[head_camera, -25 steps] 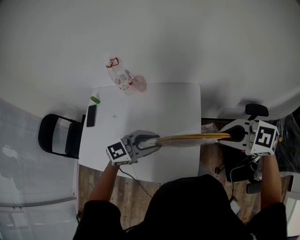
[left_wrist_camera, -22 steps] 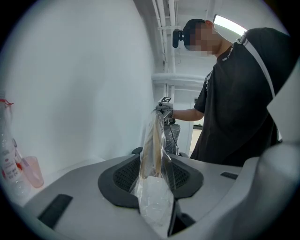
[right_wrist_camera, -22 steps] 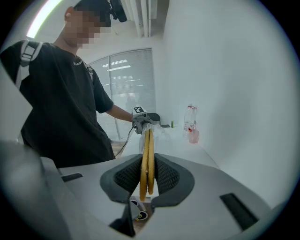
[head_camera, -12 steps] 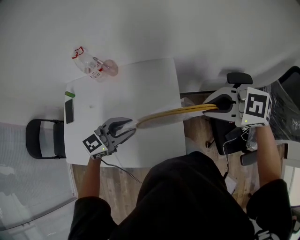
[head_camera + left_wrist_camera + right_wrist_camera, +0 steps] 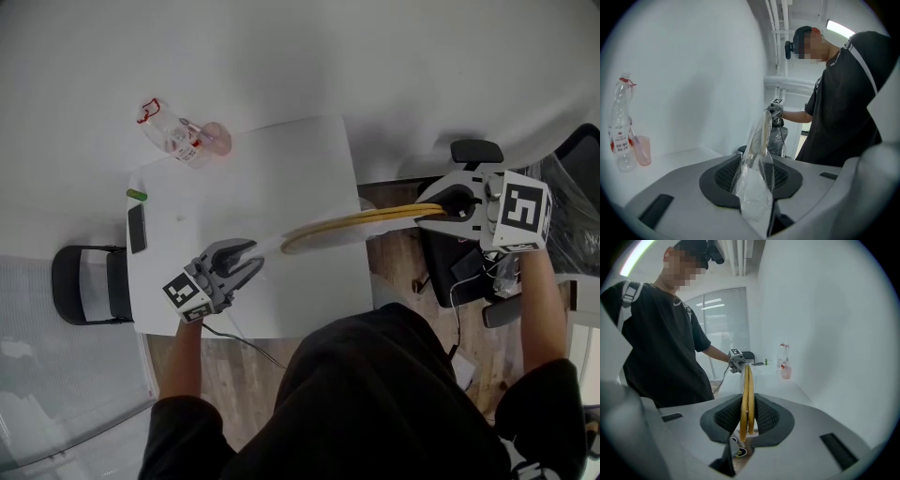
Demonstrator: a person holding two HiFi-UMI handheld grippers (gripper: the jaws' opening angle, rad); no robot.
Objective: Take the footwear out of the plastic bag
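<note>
In the right gripper view, a pair of flat yellow slippers (image 5: 746, 394) stands on edge between my right gripper's (image 5: 746, 425) pads, which are shut on its heel end. Seen from the head camera, the slippers (image 5: 347, 225) stretch left from the right gripper (image 5: 439, 208) over the white table's (image 5: 291, 159) right edge. My left gripper (image 5: 246, 261) hovers low over the table, just left of the slipper toes. In the left gripper view it (image 5: 757, 199) is shut on one end of a clear plastic bag (image 5: 757, 168), which stretches toward the right gripper (image 5: 774, 112).
At the table's far left corner stand a clear bottle (image 5: 164, 131) and a pink cup (image 5: 214, 139). A dark phone (image 5: 137, 227) and a small green object (image 5: 138, 195) lie near the left edge. A black chair (image 5: 80, 281) stands left of the table, an office chair (image 5: 473, 150) right.
The two grippers have drawn apart: the slipper toes, earlier right at the left gripper's jaws, now sit clear of them. The left gripper has sunk toward the table.
</note>
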